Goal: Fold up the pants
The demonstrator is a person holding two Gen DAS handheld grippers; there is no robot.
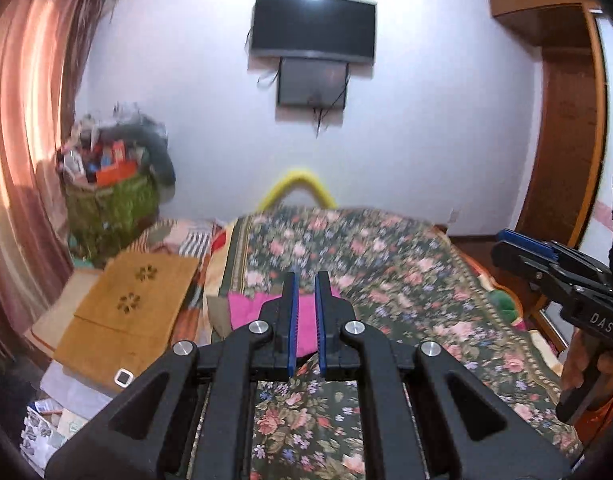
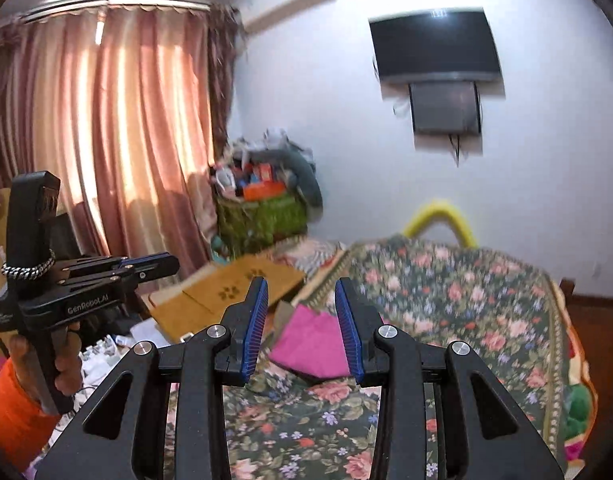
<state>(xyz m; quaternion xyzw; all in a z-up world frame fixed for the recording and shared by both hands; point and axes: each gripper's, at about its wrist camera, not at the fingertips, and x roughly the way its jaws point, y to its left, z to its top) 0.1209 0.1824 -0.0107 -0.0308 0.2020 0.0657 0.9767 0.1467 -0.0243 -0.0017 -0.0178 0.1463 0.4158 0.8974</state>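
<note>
The pink pants (image 1: 242, 312) lie folded into a small bundle on the floral bedspread (image 1: 386, 272), near its left edge. They also show in the right wrist view (image 2: 314, 340). My left gripper (image 1: 305, 280) hovers above and in front of the pants, its blue pads a narrow gap apart and holding nothing. It also shows from the side in the right wrist view (image 2: 170, 266). My right gripper (image 2: 301, 286) is open and empty, raised above the bed with the pants seen between its fingers. It also shows at the right edge of the left wrist view (image 1: 502, 240).
A flat brown cardboard piece (image 1: 130, 312) lies left of the bed. A green basket full of items (image 1: 110, 200) stands in the corner by the pink curtain (image 2: 118, 140). A TV (image 1: 314, 28) hangs on the far wall. A wooden wardrobe (image 1: 566, 120) stands at right.
</note>
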